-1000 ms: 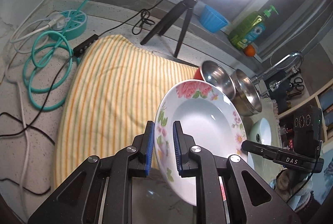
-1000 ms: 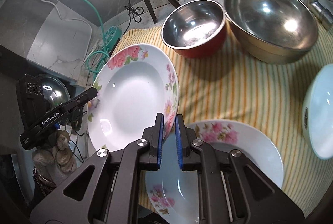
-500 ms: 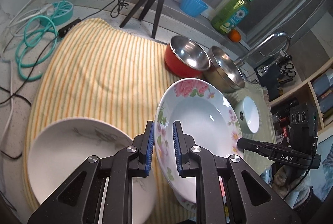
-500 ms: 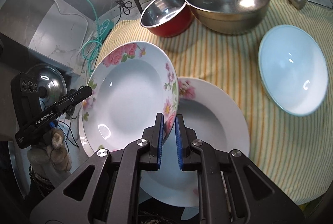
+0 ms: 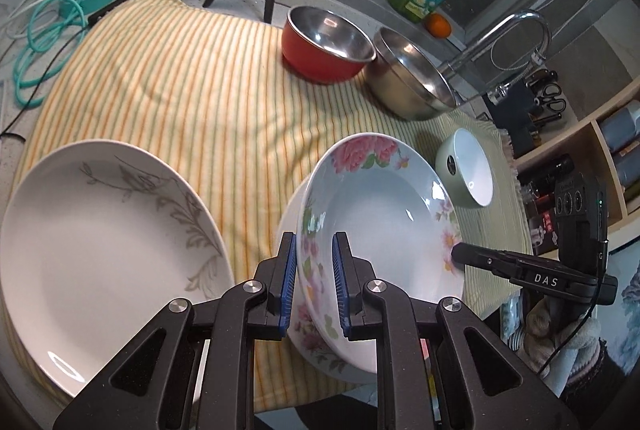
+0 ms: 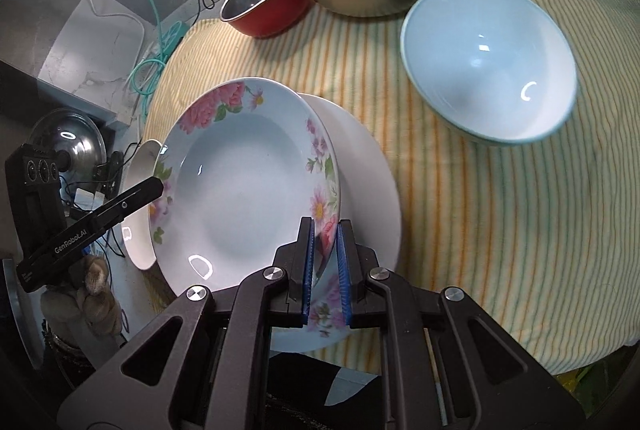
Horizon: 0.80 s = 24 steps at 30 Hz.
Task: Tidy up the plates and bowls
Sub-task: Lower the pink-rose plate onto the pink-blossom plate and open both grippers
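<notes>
Between your two grippers hangs the floral soup plate (image 5: 380,226), tilted, with its low edge just over a second plate (image 6: 360,166) lying on the near part of the striped towel (image 5: 192,90). Your left gripper (image 5: 314,284) straddles the plate's left rim, blue pads either side; I cannot tell whether both pads touch. Your right gripper (image 6: 325,264) pinches the opposite rim, pads close against it.

Both holds sit on a thin, glazed rim, so I judge slipping the main risk: if one gripper lets go before the other, the plate could pivot and clatter onto the plate below, perhaps chipping it. Uneven lowering could also leave it crooked instead of nested. The stack sits near the towel's near edge, so a shove might push it off.

As for containers, the red-sided steel bowl (image 5: 326,46) and the larger steel bowl (image 5: 412,86) at the far side look empty. So does the pale green bowl (image 6: 488,70) to the right, and the leaf-patterned plate (image 5: 104,246) at near left.
</notes>
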Motion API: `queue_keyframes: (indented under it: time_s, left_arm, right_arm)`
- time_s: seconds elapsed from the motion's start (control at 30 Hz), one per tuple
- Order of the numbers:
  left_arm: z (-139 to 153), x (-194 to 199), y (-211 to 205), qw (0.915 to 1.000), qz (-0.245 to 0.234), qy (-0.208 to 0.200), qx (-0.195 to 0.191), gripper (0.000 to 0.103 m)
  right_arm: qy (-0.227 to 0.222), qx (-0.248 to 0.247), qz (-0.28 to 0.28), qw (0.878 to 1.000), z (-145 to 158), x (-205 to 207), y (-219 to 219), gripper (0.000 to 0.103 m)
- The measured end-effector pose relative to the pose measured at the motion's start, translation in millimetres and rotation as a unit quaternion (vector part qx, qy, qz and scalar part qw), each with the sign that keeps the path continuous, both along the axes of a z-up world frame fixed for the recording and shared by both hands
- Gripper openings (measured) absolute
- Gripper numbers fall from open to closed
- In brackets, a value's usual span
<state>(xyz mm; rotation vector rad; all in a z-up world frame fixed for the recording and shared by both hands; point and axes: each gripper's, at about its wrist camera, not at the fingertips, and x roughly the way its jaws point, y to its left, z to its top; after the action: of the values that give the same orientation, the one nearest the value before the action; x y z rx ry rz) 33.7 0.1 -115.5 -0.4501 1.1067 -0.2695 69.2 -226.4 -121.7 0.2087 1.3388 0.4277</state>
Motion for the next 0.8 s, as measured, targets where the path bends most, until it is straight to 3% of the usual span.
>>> queue_keyframes:
  time_s: [0.8]
  left_arm:
    - [-17.4, -3.0, -18.2, 0.9988, -0.019, 0.030, 0.034, 0.016]
  right_arm:
    - [0.001, -0.027, 0.012, 1.000, -10.9, -3.1, -5.9, 0.012]
